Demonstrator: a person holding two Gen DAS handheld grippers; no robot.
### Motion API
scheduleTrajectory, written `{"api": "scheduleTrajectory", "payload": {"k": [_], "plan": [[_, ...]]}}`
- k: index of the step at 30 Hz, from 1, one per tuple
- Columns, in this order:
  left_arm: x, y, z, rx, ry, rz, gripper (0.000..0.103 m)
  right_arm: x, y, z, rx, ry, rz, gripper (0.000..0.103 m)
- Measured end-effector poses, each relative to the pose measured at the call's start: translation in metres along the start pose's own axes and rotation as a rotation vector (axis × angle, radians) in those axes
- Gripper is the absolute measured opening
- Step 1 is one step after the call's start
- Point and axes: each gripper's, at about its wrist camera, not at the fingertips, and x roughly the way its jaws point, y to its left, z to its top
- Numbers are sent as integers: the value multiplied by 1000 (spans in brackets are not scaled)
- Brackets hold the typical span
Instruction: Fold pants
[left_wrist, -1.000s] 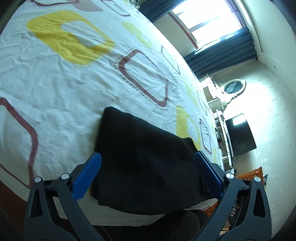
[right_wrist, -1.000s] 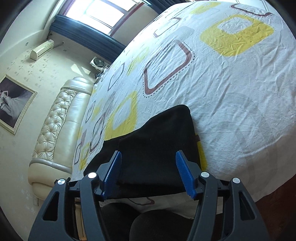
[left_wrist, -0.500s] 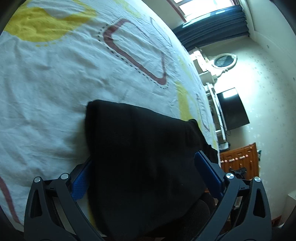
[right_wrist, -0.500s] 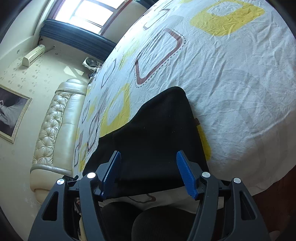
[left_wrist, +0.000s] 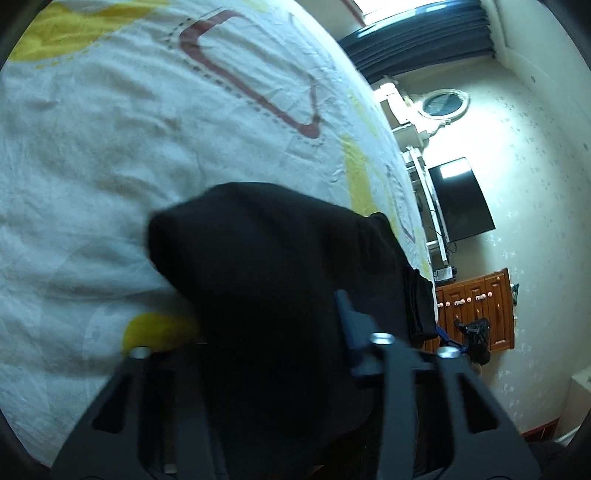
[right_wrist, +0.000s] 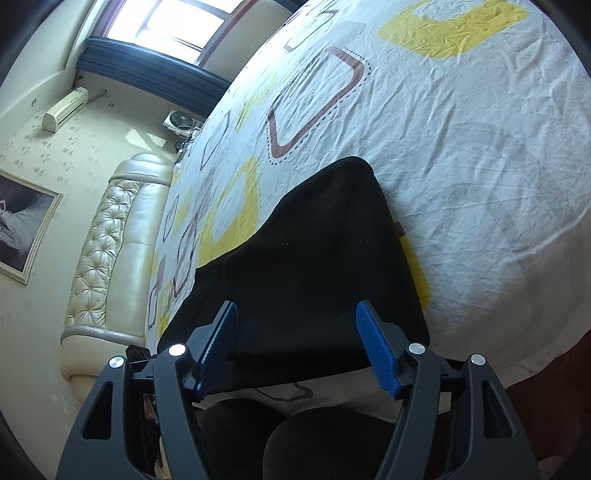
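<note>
Folded black pants (right_wrist: 325, 258) lie at the bed's (right_wrist: 461, 147) near edge. Left tongs (left_wrist: 280, 332) have just been closing and clench the fabric, which hides one finger. Right tongs (right_wrist: 297, 328) hover released above the pants' near hem. Headboard (right_wrist: 110, 251) far left.

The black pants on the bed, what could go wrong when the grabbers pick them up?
The left gripper has just been closing on the black pants, whose layers bunch there, so it may catch only some. The right gripper is open, so one-sided lifting could undo the fold. The pants lie near the bed edge and might slide off.
</note>
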Motion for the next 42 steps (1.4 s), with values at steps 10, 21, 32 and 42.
{"api": "scheduleTrajectory", "payload": {"k": [10,21,32,42], "plan": [[-18,-33,8,-28,-41,-8,14,-1,1,-3,18,-14,4,66],[6,-240,8,232,13,-88,14,20,26,-21,-25,67,56,66],[197,-394,-14,384,207,104,14,43,47,-52,-92,207,107,66],[346,-405,-73,416,408,336,32,24,33,-45,-47,148,111,66]]}}
